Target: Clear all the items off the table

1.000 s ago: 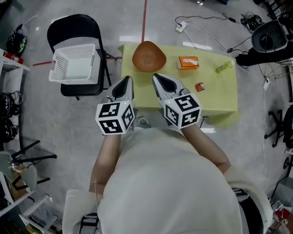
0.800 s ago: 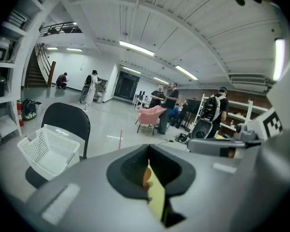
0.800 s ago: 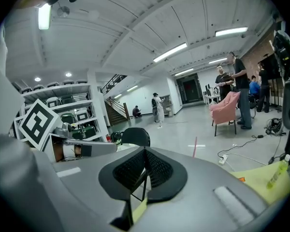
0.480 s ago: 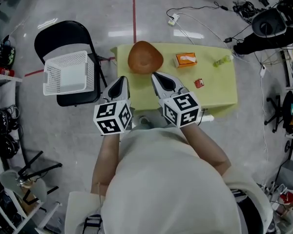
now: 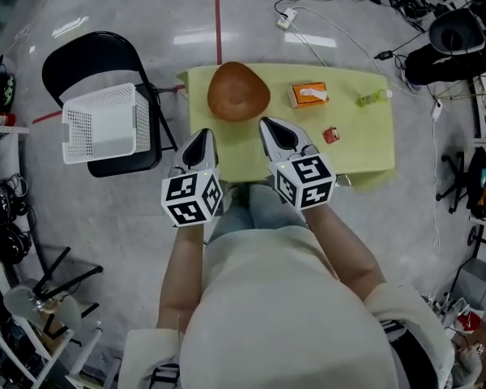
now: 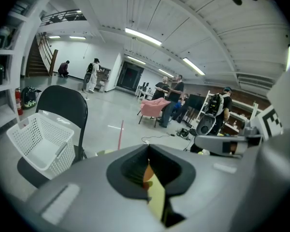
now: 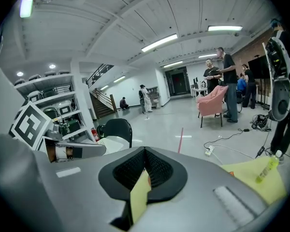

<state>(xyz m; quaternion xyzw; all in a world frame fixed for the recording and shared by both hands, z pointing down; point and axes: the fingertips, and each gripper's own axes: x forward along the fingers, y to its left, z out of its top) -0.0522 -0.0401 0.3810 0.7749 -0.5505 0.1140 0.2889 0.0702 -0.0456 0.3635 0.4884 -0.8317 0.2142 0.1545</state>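
A small table [image 5: 364,152] under a yellow-green cloth bears a brown bowl [image 5: 238,93], an orange box [image 5: 309,95], a small red packet [image 5: 330,135] and a green bottle [image 5: 371,99] lying on its side. My left gripper [image 5: 204,135] is shut and empty above the table's near left edge. My right gripper [image 5: 269,126] is shut and empty too, just right of it, short of the bowl. In the left gripper view the shut jaws show only a sliver of cloth and bowl [image 6: 146,170]. The bottle [image 7: 266,169] shows in the right gripper view.
A white slotted basket [image 5: 100,122] rests on a black folding chair [image 5: 89,53] left of the table. A power strip and cables [image 5: 308,23] lie on the floor behind it. Shelving [image 5: 0,217] stands far left, a black office chair [image 5: 454,35] at top right. People stand far off.
Both grippers, still shut, have moved forward and down toward the table. The view has shifted, so table and chair sit lower-left and the near edge is closer.
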